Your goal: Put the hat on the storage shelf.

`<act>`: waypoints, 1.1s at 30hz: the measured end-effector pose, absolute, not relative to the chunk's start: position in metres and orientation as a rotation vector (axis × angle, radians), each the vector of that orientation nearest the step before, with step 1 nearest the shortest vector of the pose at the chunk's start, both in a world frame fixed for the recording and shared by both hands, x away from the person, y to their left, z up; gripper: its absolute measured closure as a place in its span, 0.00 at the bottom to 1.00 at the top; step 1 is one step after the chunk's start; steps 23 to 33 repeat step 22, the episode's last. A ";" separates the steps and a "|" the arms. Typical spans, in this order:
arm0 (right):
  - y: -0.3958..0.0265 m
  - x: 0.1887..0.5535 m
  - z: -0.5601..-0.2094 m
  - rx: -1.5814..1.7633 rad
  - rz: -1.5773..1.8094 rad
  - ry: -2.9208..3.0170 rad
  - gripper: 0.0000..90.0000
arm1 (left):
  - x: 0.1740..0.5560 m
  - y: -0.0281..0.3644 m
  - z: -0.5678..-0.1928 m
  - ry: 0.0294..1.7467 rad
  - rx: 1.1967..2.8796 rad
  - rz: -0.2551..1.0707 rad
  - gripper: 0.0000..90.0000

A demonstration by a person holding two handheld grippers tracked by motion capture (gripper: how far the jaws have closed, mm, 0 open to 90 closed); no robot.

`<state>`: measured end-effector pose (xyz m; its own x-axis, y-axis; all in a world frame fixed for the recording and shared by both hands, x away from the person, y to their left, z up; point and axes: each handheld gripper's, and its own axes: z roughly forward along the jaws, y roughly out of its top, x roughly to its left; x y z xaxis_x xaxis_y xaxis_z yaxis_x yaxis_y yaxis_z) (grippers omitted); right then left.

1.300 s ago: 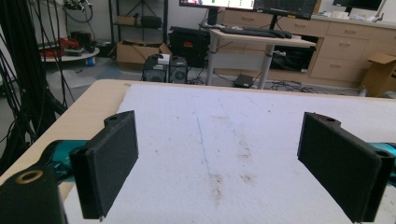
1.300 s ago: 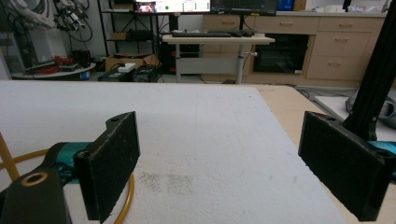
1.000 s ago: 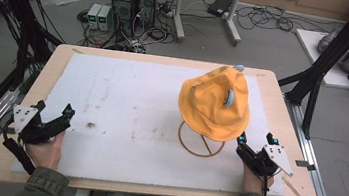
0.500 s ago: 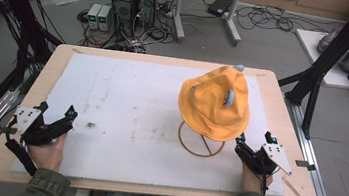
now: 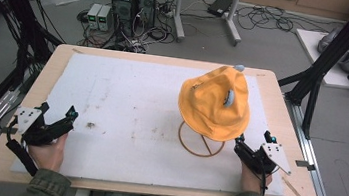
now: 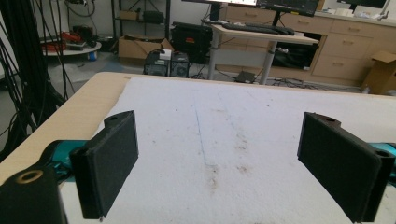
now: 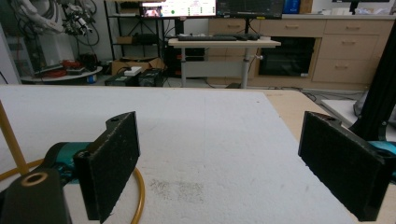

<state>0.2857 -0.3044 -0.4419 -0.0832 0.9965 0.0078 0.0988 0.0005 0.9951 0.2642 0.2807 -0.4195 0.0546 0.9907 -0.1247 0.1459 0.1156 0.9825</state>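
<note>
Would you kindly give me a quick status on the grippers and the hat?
Left gripper open, empty, near table edge. Right gripper open, empty, beside stand ring. Hat on stand, untouched. Nothing in the way.

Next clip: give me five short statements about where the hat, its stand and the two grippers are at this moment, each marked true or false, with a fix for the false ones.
1. The orange hat sits on top of a wire stand. True.
2. The left gripper is shut on the hat. False: its jaws stand wide apart over the bare white mat, far from the hat.
3. The right gripper is open. True: in the right gripper view its jaws are spread with nothing between them.
4. The hat lies flat on the mat near the left gripper. False: it is raised on the stand, on the right gripper's side.
5. The stand's ring base rests on the mat beside the right gripper. True.
</note>
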 end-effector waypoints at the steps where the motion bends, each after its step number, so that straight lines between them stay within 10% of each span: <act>1: -0.304 0.286 -0.442 1.244 1.227 1.343 0.14 | 0.264 0.281 -0.420 1.319 1.250 0.994 0.14; 33: -0.307 0.286 -0.443 1.247 1.213 1.348 0.14 | 0.259 0.286 -0.420 1.314 1.231 0.993 0.14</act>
